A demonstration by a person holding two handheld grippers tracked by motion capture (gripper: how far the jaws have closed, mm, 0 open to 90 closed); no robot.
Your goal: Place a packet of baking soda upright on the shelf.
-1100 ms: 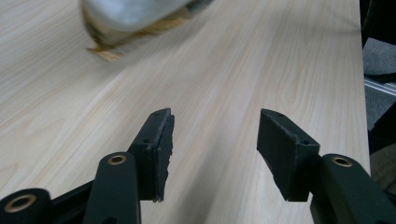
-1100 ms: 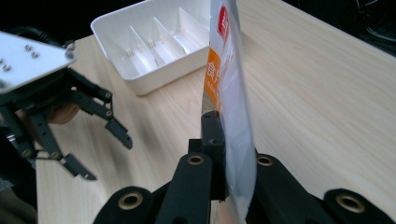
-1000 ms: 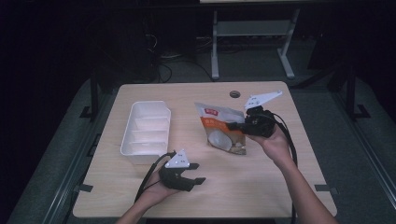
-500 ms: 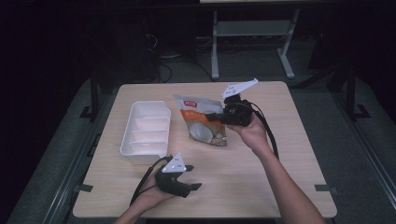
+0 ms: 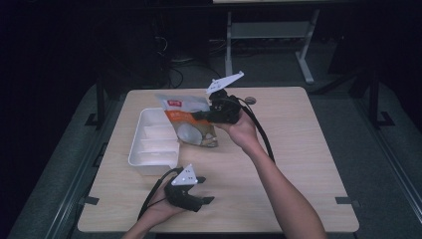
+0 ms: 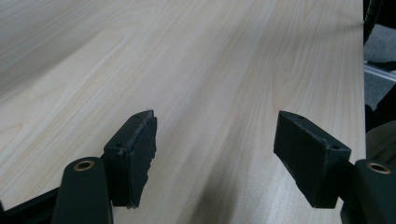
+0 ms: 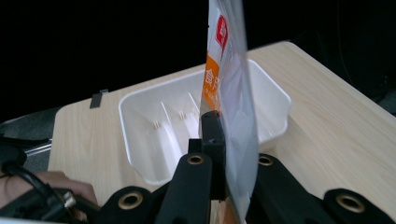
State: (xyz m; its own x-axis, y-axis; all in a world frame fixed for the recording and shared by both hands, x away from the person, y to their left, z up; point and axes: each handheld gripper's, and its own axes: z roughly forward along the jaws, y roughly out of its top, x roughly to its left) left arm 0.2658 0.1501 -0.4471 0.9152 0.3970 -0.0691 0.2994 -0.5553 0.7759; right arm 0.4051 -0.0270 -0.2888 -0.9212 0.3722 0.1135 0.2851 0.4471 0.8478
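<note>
Down at the near edge of the table (image 5: pixel 298 164), I see my left gripper (image 5: pixel 201 200) lying low over the bare wood, held in the left hand (image 5: pixel 159 209), with its cable looping back toward me. In the left gripper view its two black jaws stand wide apart with nothing between them, just pale wood grain running away under them. Farther in, I see the white tray (image 5: pixel 149 144) sitting on the left half of the tabletop; it has thin dividers splitting it into compartments, and from the right gripper view (image 7: pixel 154 126) those compartments look empty. Just beyond and to the right of it, my right gripper (image 5: pixel 199 117) is raised above the table in the right hand (image 5: pixel 241 132), the grey three-cornered plate on top tilted upward. Its jaws are clamped tight on the snack bag (image 5: pixel 189 127), an orange and white pouch with a red label near its top. In the right gripper view the bag (image 7: pixel 229 112) stands edge-on, pinched between the jaws, hanging over the tray's right side. Whether the bag's bottom edge touches the tray rim I cannot tell. Past the far edge I see a dark floor and a grey table frame (image 5: pixel 268 30).
</note>
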